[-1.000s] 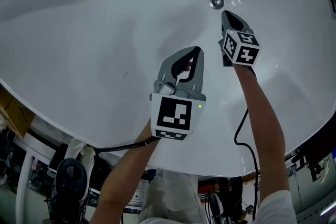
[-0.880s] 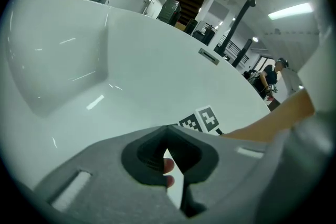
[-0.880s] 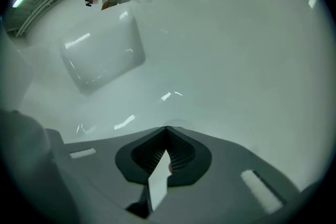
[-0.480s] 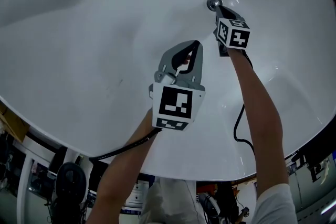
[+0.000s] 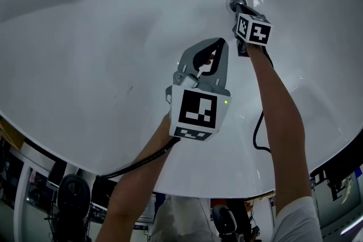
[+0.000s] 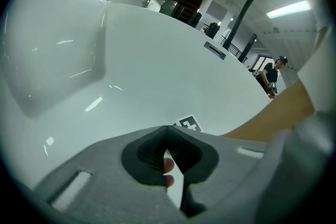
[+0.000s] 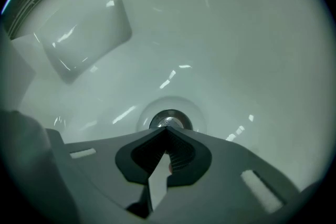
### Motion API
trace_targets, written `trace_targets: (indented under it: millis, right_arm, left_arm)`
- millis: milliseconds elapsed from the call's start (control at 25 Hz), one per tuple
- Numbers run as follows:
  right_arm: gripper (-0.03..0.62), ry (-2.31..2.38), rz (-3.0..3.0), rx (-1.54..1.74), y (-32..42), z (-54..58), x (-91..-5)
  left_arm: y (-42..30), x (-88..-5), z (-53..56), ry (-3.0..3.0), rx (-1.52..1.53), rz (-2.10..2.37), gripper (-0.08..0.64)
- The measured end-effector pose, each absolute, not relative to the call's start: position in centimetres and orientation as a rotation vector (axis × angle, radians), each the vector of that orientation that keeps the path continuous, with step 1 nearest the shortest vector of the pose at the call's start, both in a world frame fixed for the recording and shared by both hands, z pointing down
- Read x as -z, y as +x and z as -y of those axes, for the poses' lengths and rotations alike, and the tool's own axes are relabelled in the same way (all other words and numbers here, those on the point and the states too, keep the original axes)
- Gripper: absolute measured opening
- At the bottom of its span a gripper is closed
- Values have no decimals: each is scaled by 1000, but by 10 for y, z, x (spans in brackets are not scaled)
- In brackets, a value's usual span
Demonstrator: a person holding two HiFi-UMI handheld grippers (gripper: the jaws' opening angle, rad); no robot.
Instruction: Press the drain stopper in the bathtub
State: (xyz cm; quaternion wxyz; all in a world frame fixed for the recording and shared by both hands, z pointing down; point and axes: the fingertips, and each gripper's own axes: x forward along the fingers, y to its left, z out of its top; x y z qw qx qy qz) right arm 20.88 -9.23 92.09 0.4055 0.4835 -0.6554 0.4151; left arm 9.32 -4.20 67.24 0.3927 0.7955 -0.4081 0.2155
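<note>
In the right gripper view the jaws of the right gripper (image 7: 167, 128) are seen pressed together with nothing between them. Their joined tips are laid at the near edge of the round metal drain stopper (image 7: 169, 119), which is set in a shallow dip in the floor of the white bathtub (image 7: 236, 34). The left gripper (image 5: 218, 42) is held over the tub floor, apart from the stopper, its jaws likewise closed tip to tip on nothing.
</note>
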Motion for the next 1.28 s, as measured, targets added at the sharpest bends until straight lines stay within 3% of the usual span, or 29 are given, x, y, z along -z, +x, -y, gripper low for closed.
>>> trace_targets:
  millis: [720, 1280]
  right_arm:
    - [7, 1325, 1496, -1096, 210, 89, -923]
    - [5, 1372, 1569, -1111, 188, 103, -808]
  left_arm:
    - [105, -672, 35, 2028, -542, 983, -2]
    - [61, -585, 49, 2124, -625, 1022, -2]
